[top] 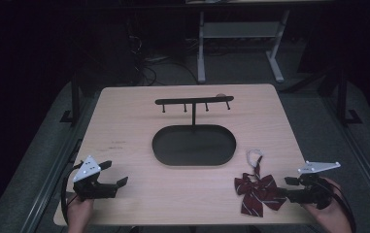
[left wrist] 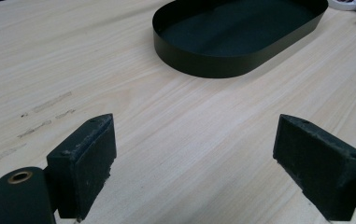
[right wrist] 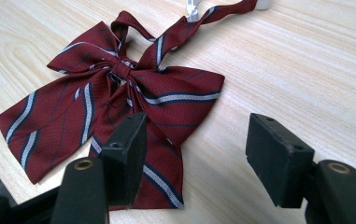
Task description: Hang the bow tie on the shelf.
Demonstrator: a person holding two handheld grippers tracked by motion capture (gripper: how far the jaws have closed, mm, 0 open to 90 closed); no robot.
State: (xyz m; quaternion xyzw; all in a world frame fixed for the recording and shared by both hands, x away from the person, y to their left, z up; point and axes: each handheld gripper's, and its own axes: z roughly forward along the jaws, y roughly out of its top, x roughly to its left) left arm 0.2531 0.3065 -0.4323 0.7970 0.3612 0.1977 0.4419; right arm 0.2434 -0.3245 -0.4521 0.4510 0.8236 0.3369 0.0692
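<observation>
Bow tie (top: 259, 191) in dark red with pale stripes lies flat at the near right of the wooden table (top: 124, 126), its neck strap (top: 255, 158) looping away toward the tray. Just to its right, the right gripper (top: 287, 186) is held low over the table in the person's right hand (top: 329, 209), jaws apart and pointing at the tie; in the right gripper view the right gripper (right wrist: 196, 149) has one jaw over the edge of the bow tie (right wrist: 119, 107) and the other over bare wood, with nothing clamped between them. At the near left corner the left gripper (top: 113, 174) sits in the left hand (top: 78, 211), well apart from the tie, its jaws spread wide; in the left gripper view the left gripper (left wrist: 194, 158) frames bare table (left wrist: 119, 70). Farther in, at the middle of the table, sits a black oval tray (top: 163, 145), seen as a shallow walled tray (left wrist: 203, 63) from the left gripper view. From its far edge a thin post rises to a black hook bar (top: 193, 101) with four small pegs hanging down. Beyond the table stand the pale legs of another table (top: 202, 48) on a dark floor
</observation>
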